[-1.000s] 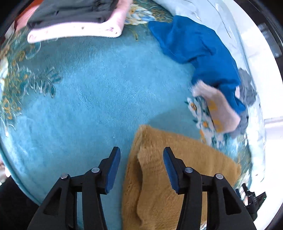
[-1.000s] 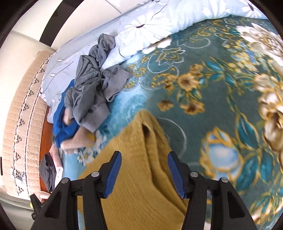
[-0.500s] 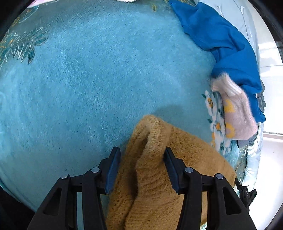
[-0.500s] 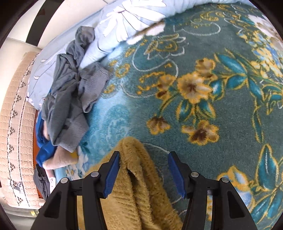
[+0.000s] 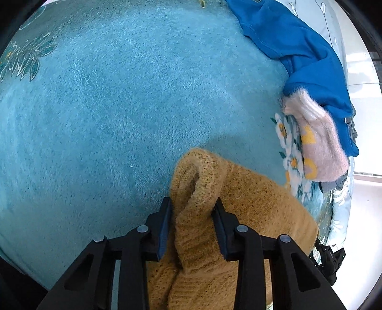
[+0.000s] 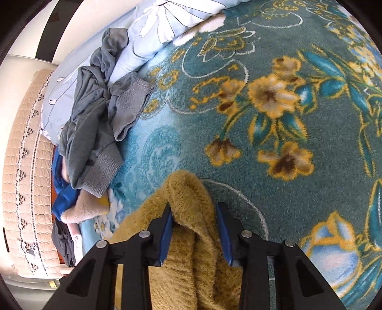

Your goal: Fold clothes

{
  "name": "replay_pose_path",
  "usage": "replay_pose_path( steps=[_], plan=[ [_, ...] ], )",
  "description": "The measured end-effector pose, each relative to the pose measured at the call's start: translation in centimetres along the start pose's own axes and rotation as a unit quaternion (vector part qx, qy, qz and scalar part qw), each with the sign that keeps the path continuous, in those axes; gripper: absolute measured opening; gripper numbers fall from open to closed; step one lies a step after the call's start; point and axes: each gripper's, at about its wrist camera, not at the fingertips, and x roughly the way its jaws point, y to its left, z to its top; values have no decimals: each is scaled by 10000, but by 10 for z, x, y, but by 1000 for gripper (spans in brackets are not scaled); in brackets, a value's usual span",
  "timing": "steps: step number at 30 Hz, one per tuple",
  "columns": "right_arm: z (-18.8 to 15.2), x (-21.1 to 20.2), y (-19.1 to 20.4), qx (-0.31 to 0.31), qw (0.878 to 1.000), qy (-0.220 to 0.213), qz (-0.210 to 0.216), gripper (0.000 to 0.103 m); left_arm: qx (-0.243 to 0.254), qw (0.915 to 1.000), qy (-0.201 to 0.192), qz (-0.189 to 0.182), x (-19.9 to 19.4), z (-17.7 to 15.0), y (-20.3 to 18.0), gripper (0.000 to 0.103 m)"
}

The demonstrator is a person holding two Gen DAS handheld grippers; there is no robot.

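Note:
A mustard knit sweater lies on the teal floral blanket of a bed. In the left wrist view a bunched fold of one corner stands up between the blue pads of my left gripper, which press it from both sides. The right wrist view shows another corner of the same sweater humped up between the pads of my right gripper, also pinched. The rest of the sweater runs down under both grippers, out of sight.
A blue garment and a fluffy pink one lie at the blanket's right edge. A crumpled grey garment rests against a pale floral pillow. A beige quilted headboard runs along the left.
Both grippers dropped closer to the blanket and over the sweater's corners. Their fingers have narrowed from wide open onto the bunched knit.

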Motion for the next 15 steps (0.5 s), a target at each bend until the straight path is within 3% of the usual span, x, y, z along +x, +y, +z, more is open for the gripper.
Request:
replay_pose_path(
  steps=[4,9,12,15],
  plan=[
    [-3,-2,6,-28,10000,-44,-74,18,141,9998,-142,36,-6,2,-6,19],
    [-6,-19,8,-2,9994,-349,55,16,618,9964,-532,229,-20,9,-25,17],
    [-6,-29,10,-22,9990,-447,75,15,1269,9874,-893,320,-33,13,-51,17],
    [-5,-39,13,-5,9982,-586,149,15,1919,9727,-1262,335,-46,19,-73,17]
  ],
)
